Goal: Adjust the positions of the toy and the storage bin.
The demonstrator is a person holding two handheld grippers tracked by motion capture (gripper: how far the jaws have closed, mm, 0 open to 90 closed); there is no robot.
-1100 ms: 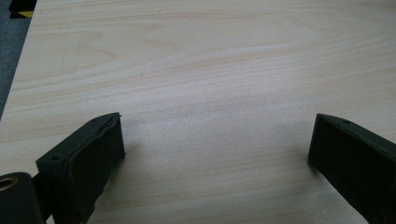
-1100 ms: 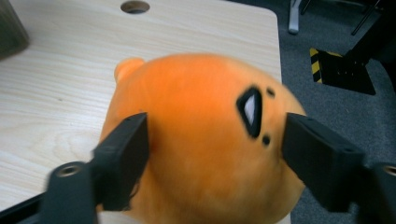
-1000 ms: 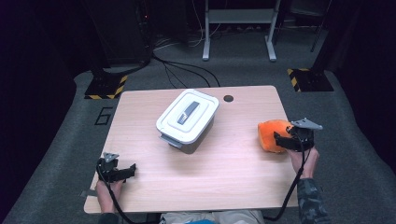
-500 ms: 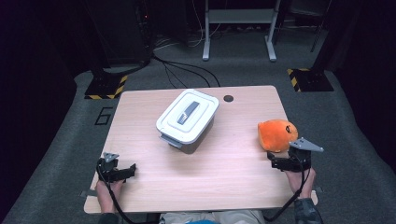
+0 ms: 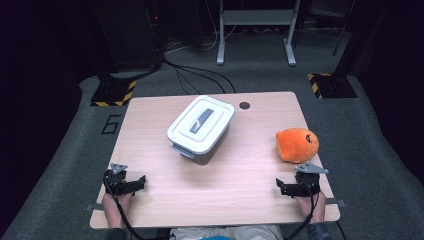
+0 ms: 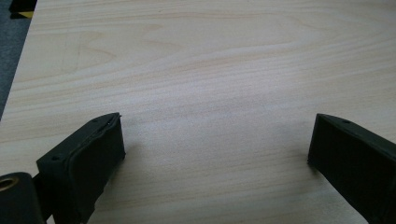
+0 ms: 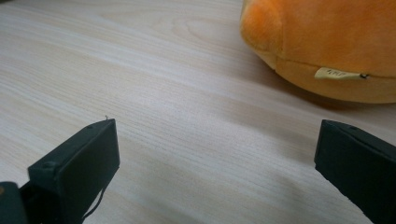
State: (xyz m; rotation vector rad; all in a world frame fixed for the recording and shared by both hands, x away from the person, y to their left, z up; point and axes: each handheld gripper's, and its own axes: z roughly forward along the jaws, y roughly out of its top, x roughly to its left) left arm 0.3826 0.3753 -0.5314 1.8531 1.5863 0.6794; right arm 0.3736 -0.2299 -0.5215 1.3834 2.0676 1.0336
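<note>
Grippers first, both low at the near edge of the table (image 5: 240, 195): your left gripper (image 5: 141, 182) sits by the near left corner with its jaws spread wide and nothing but bare wood between them, as the left gripper view shows. Your right gripper (image 5: 280, 186) sits by the near right corner, its jaws having just opened to full width, and they stand apart over bare wood with nothing between them. Your hands come in over the near edge behind each one. Just beyond your right gripper, close to the right edge, lies the orange plush toy (image 5: 297, 145), resting on the table and free of the jaws; in the right gripper view it sits ahead and to the right, a small cloth tag on its seam. Farther on, near the middle of the table and turned at an angle to its edges, stands the white lidded box (image 5: 200, 127) with its lid on. A dark round hole (image 5: 244, 105) marks the far edge
</note>
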